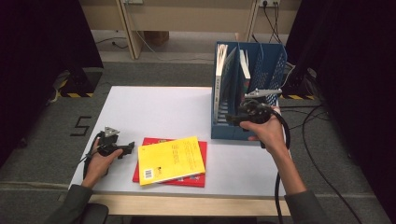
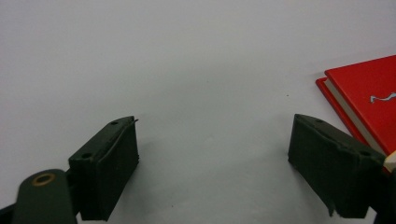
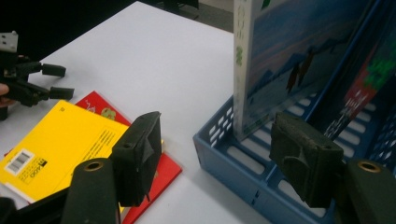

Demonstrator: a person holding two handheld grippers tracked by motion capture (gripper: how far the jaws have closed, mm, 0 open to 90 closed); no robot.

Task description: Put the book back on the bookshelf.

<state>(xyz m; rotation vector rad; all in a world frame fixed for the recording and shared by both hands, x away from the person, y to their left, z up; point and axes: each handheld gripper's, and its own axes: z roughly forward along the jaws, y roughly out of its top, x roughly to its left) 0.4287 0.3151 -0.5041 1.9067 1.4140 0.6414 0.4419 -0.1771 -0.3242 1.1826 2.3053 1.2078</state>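
Work in hand, as I judge it: filing books from the table (image 1: 154, 105) into the blue rack (image 1: 224, 130).

Right gripper (image 1: 252, 113) is at the rack's near end, jaws spread wide with nothing between them. In the right gripper view, a book with a blue picture cover (image 3: 289, 60) stands upright in the rack just beyond the jaws, lower edge resting on the slotted floor, nearer the right jaw than the left. It stands on edge because the dividers keep it so (that is the point of such a rack). No jaw touches it.

Yellow book (image 1: 172, 160) lies flat on a red book (image 1: 187, 179), slightly askew so that red corners show around it. Seen from the right gripper, this stack is behind and beside the left jaw. Stacked flat and near the table's front edge, it is probably waiting its turn.

Left gripper (image 1: 122, 148) rests low on the table, jaws parted and empty, pointing at the stack's edge. In its own view the red book (image 2: 369, 100) lies just past the right jaw, pale page block visible between the covers; bare table lies between the jaws.

Materials:
- Rack: rigid blue plastic, perforated walls, ribbed floor.
- Books: glossy card covers, thin, rectangular; the yellow one carries a barcode.
- Table: matte white, smooth.
- Jaw pads: black, blocky, dull, rubbery-looking.
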